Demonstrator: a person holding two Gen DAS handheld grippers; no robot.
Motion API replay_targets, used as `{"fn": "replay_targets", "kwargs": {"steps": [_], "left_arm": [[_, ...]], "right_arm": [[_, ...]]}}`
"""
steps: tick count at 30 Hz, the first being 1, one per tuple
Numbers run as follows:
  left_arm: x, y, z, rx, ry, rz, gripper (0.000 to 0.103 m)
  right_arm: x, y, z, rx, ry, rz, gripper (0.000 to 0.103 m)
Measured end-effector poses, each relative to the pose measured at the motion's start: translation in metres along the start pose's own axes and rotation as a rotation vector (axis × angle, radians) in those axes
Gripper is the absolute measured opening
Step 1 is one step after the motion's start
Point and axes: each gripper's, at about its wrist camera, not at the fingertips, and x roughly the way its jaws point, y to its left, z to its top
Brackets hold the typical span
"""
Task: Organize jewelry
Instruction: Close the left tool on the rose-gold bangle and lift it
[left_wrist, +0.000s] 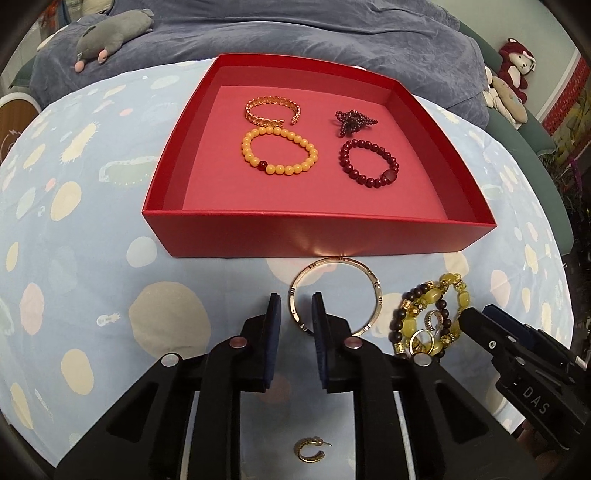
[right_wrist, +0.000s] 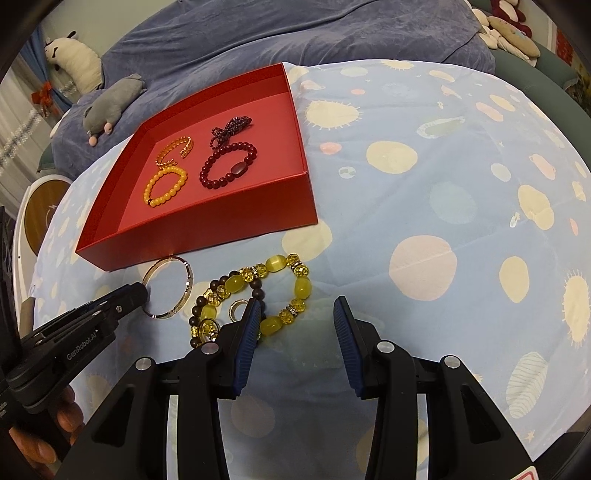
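A red box (left_wrist: 317, 236) (right_wrist: 207, 240) holds a gold cuff (left_wrist: 272, 109), a yellow bead bracelet (left_wrist: 279, 150), a dark red bead bracelet (left_wrist: 369, 163) and a small dark beaded piece (left_wrist: 352, 120). A thin metal bangle (left_wrist: 334, 295) (right_wrist: 169, 288) lies on the cloth just before the box. My left gripper (left_wrist: 297, 314) is open, its fingers astride the bangle's left rim. A yellow and brown bead bracelet (left_wrist: 432, 314) (right_wrist: 258, 291) lies beside some rings (left_wrist: 424, 338). My right gripper (right_wrist: 297, 314) is open, its left finger over that bracelet.
A small gold hoop earring (left_wrist: 309, 448) lies on the cloth under my left gripper. The surface is a pale blue patterned cloth (right_wrist: 443, 184) over a rounded table. A grey plush toy (left_wrist: 110, 37) lies on the blue blanket behind the box.
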Motion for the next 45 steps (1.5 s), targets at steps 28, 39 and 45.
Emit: {"fn": "replay_targets", "kwargs": {"steps": [28,39,45], "left_arm": [[0.0,-0.008,-0.011,0.07,0.008,0.096,0.059],[-0.007,0.009,-0.019,0.021,0.017,0.098,0.059],[-0.011,0.011,-0.019,0.014,0.02,0.089,0.059]], "right_arm": [[0.004,-0.004,-0.001,0.018,0.015,0.007,0.035],[0.012,0.004,-0.001,-0.04,0.024,-0.046,0.016],[0.007,-0.001,-0.004,-0.034,0.037,-0.031,0.009]]}}
